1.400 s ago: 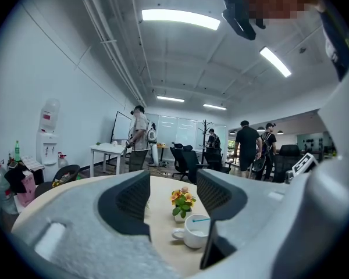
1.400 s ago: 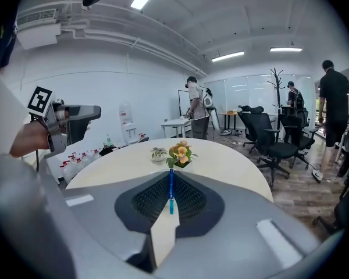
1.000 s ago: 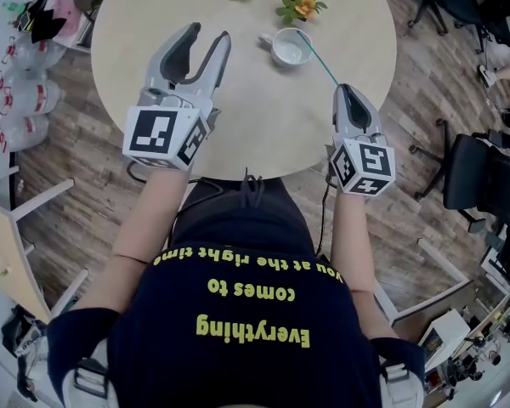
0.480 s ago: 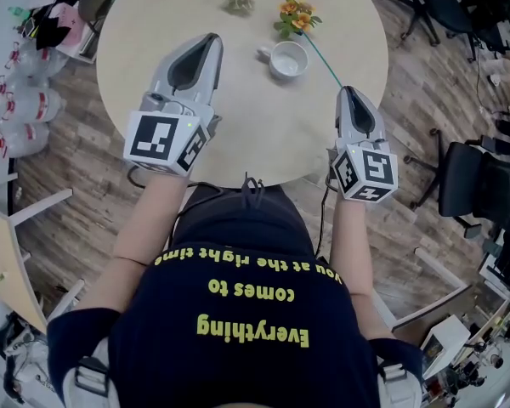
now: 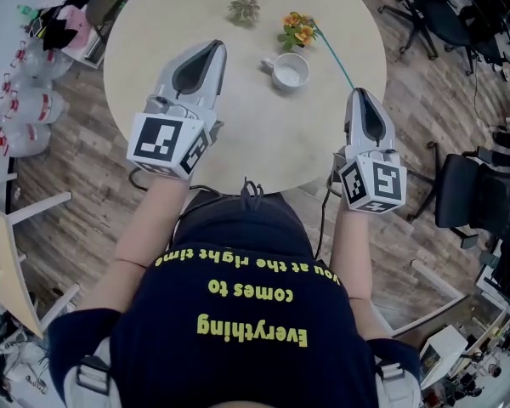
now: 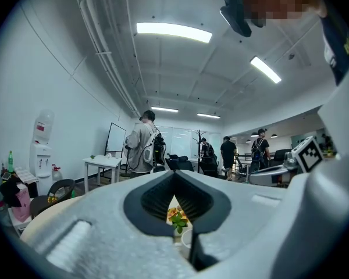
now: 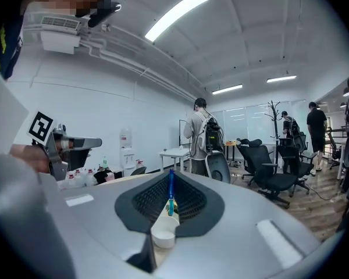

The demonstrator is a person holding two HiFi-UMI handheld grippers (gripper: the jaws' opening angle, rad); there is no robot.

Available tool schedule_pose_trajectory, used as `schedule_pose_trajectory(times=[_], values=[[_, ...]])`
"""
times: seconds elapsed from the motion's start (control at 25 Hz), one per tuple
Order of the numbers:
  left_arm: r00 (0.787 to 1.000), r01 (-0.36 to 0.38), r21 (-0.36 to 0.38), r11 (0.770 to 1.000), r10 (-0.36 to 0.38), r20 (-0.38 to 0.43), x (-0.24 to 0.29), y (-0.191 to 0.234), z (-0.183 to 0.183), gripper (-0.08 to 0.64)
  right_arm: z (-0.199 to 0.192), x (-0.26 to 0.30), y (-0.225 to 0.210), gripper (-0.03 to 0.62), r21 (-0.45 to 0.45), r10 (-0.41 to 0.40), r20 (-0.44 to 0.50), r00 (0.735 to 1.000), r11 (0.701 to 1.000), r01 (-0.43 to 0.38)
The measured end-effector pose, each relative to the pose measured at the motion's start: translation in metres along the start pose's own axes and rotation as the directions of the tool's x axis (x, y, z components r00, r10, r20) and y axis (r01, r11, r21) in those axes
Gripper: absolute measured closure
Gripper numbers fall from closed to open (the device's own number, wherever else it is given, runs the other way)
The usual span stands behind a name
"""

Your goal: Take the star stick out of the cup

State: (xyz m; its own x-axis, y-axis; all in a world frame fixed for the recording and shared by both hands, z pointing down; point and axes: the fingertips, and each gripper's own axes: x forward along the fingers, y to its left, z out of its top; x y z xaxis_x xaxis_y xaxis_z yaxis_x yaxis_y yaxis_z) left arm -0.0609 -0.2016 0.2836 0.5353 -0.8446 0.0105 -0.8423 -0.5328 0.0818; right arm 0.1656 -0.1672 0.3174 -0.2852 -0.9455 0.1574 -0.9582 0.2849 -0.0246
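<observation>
Star stick in right hand-held gripper

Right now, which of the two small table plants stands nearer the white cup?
The orange-flowered plant, just beyond the white cup; the plain green plant stands farther left.

The table is looked down on steeply from over the person by the head view, the cup being seen from well above. The cup is faced low and nearly level from behind the jaws of the left gripper and right gripper, and is shared by all three views
</observation>
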Motion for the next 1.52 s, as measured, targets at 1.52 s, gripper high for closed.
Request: schedule_pose_trajectory(times=[1.52], values=[[0.999,-0.034,0.033,0.999,0.033,0.028,-0.008,0.017,0.018,0.556,0.085,-0.017,0.031,0.565,-0.094,0.038,0.232,0.972,0.995,-0.017]])
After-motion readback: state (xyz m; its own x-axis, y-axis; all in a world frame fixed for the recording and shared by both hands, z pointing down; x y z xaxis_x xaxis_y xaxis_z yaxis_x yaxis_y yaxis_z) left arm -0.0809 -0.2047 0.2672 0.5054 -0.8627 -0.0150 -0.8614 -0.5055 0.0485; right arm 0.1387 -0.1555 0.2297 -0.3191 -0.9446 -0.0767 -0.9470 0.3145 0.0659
